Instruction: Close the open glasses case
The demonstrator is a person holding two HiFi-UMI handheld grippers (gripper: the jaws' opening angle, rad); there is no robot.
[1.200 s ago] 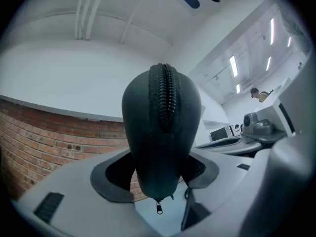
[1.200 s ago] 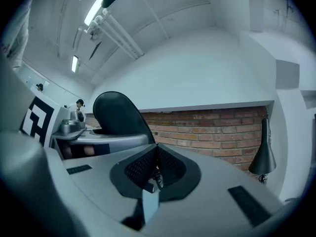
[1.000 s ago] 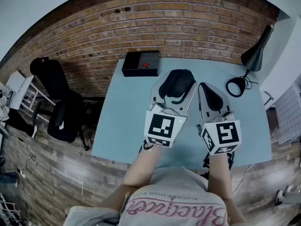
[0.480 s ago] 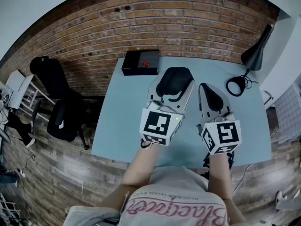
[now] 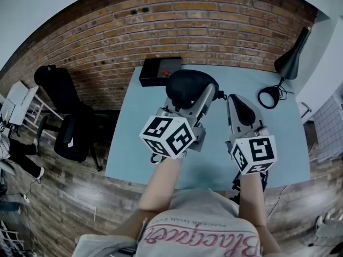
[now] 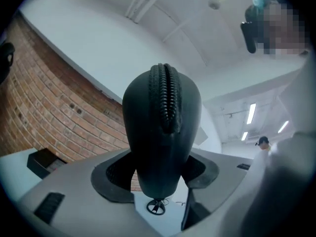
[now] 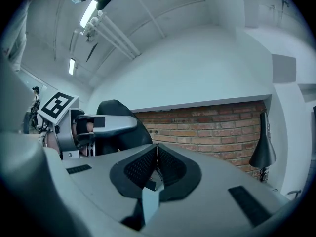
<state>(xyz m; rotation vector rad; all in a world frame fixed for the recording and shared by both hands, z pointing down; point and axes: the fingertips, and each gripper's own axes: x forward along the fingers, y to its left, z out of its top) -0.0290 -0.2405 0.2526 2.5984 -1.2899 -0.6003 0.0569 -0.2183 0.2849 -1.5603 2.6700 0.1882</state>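
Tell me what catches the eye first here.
The black glasses case stands out, clamped in the left gripper above the blue table, its zip facing that gripper's camera. Beside it the right gripper is shut and empty. A black lamp stands at the table's far right.

The only lettering stood on the person's shirt (image 5: 203, 237), just below the near edge of the table (image 5: 134, 138): a pink script word, seen upside down, that seemed to begin "Blac" (the rest stayed unclear), beside a smaller printed line too fine to read.
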